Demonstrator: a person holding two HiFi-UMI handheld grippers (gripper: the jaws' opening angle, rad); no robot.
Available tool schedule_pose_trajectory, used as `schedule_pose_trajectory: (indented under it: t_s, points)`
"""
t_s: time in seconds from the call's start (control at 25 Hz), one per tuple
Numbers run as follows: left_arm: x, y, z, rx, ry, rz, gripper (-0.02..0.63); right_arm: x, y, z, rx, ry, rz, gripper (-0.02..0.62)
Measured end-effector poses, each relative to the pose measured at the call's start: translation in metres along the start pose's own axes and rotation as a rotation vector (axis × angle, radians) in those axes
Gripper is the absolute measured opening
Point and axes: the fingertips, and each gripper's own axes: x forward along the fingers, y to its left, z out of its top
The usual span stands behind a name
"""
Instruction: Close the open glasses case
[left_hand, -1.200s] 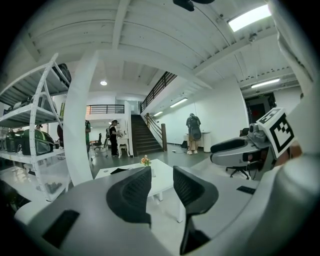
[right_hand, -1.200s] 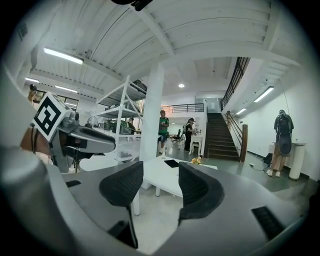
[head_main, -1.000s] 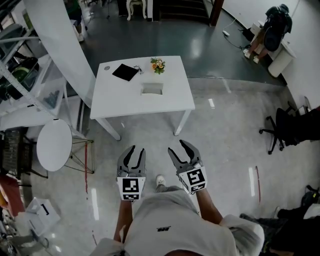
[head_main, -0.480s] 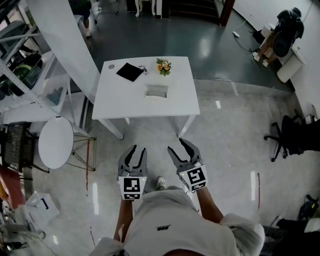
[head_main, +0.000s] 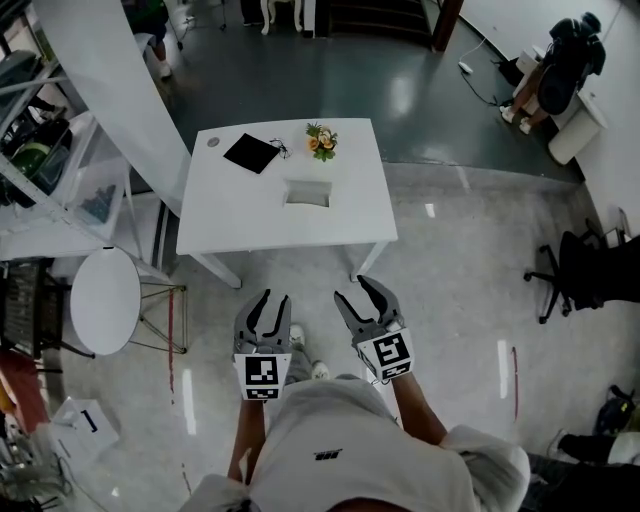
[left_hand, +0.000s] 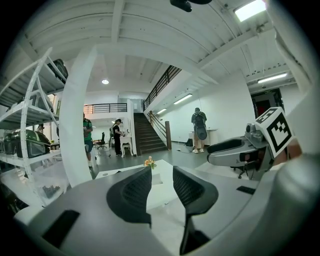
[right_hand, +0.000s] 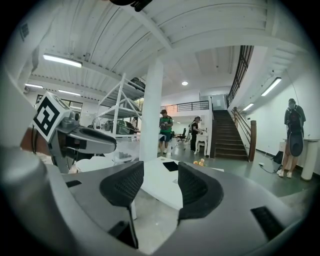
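Head view, steeply down. The person's own torso fills the bottom edge and hides both forearms up to the marker cubes. Both tools are held over bare floor, well short of the worktop (head_main: 240, 205).

Left tool (head_main: 273, 298): jaws apart by a moderate gap with nothing between them. In the left gripper view only the far worktop shows through the gap.
Right tool (head_main: 354, 291): jaws apart, a little wider, also empty.

Glasses case (head_main: 307, 193): a small pale rectangle near the middle of the white worktop, lying flat and apart from everything else. It reads as a shallow open tray with a darker inside. A lid, a hinge or anything inside it is too small to make out. In the left gripper view the left jaw covers part of it, and in the right gripper view the right jaw hides most of it.

Also on the worktop, toward the far edge:
- a flat black pouch (head_main: 251, 153) with a short cord
- a small bunch of orange flowers (head_main: 320, 141) to the right of the pouch
- a small round disc (head_main: 212, 142) at the far left corner, kind unclear

Beside the worktop:
- a round white side table (head_main: 105, 300) to the left
- a black office chair (head_main: 570, 275) to the right, cut off by the frame
- a person (head_main: 562, 55) at a counter, top right
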Motion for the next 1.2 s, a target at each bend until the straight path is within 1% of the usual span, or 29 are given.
schedule_pose_trajectory:
  t_s: [0.36,0.56,0.8,1.2]
  points:
    - [0.051,0.034,0.003,-0.018,-0.007,-0.037,0.144,0.049,-0.024,0.005,-0.025,0.025,-0.030,0.216]
    - [0.080,0.059,0.010,-0.013,-0.015,-0.062,0.143,0.079,-0.035,0.017,-0.032,0.023,-0.058,0.212]
    - [0.111,0.086,0.013,0.003,-0.013,-0.101,0.141,0.116,-0.041,0.025,0.011,0.029,-0.089,0.210]
    - [0.155,0.127,0.013,0.007,-0.033,-0.174,0.140,0.169,-0.052,0.030,0.004,0.044,-0.162,0.207]
